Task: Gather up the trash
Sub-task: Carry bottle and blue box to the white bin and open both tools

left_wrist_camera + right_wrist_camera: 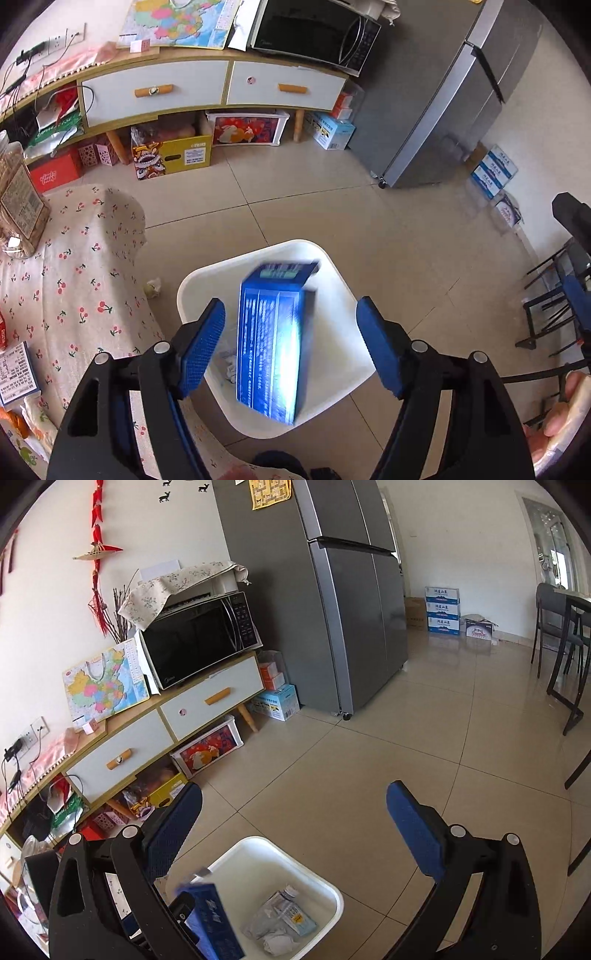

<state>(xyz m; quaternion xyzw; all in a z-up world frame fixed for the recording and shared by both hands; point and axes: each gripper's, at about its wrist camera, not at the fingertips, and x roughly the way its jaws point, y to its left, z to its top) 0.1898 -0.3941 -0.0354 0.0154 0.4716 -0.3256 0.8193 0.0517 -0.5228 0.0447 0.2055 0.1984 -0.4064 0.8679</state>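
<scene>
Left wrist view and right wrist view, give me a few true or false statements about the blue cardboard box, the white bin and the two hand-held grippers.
1. The blue cardboard box is clamped between the pads of the left hand-held gripper. False: the pads stand apart, clear of the blurred box.
2. The white plastic waste bin stands on the beige tiled floor. True.
3. The bin holds nothing yet. False: crumpled paper and a flattened packet lie inside.
4. The right hand-held gripper is open with nothing between its pads. True.
5. The grey refrigerator stands with a door open. False: its doors are shut.
</scene>
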